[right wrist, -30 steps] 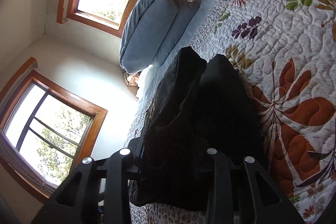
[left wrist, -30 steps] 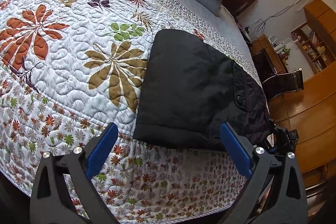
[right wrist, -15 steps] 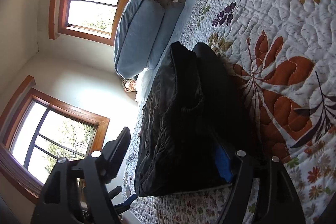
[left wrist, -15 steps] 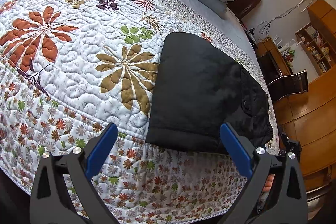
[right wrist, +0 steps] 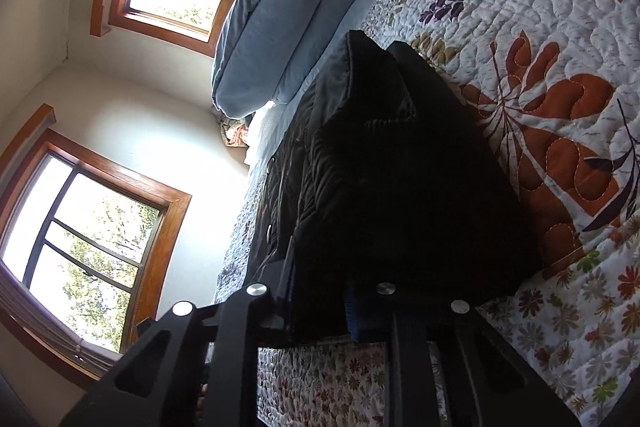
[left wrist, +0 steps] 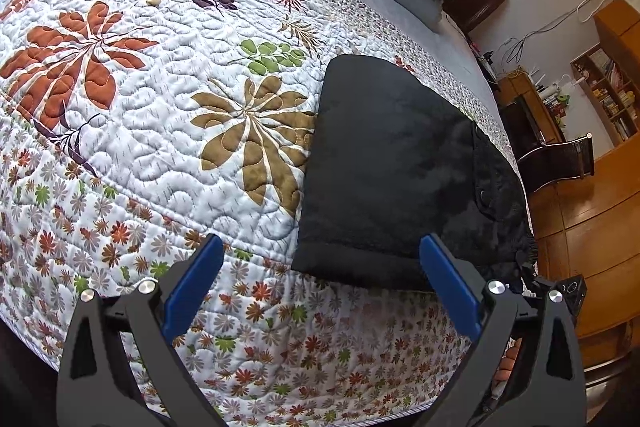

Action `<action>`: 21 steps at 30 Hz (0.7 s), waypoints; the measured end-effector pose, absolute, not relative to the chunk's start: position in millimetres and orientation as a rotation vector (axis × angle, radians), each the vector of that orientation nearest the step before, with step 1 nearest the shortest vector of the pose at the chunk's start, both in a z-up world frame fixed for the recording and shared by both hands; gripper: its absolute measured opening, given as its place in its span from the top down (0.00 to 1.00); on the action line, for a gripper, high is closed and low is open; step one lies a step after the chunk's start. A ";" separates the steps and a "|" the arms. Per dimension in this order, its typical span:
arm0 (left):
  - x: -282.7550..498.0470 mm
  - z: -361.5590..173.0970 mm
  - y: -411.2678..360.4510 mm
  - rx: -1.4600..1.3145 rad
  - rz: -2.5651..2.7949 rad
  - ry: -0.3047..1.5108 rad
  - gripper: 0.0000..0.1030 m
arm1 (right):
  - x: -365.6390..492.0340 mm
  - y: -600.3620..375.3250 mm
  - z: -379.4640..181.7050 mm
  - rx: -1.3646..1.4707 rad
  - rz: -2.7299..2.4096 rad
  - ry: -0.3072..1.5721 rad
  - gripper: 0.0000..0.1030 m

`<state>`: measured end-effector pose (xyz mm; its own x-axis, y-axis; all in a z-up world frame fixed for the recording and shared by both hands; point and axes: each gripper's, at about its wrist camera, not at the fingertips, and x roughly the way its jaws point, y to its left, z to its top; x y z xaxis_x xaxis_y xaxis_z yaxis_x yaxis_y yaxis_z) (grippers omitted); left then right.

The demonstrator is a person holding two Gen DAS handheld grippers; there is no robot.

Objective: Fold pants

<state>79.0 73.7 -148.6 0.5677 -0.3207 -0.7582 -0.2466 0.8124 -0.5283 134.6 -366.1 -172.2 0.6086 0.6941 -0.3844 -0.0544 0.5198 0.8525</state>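
the folded pants [left wrist: 392, 167] lay on the bed [left wrist: 160, 131] near its edge. the left hand-held gripper [left wrist: 320, 279] hovered released just before them, while the right hand-held gripper [right wrist: 320, 307] was clenched on their near edge.

The black quilted pants [left wrist: 392, 163] lie folded into a thick rectangular bundle at the quilt's edge, toward four o'clock of the brown leaf print; the layers at three o'clock look bunched.

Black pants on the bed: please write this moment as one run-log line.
task: fold pants | pants: folded, on quilt near bed edge | left tongs: open, empty, before pants | right tongs: shut on pants edge
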 end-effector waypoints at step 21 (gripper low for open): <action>77.5 -106.8 52.4 -0.405 0.002 0.917 0.04 | 128.0 -387.6 -182.6 0.940 0.433 0.846 0.48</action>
<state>77.5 52.4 -106.8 0.6133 -0.1688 -0.7716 -0.1727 0.9246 -0.3396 128.0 -387.6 -182.6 0.6116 0.6571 -0.4406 0.0263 0.5397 0.8414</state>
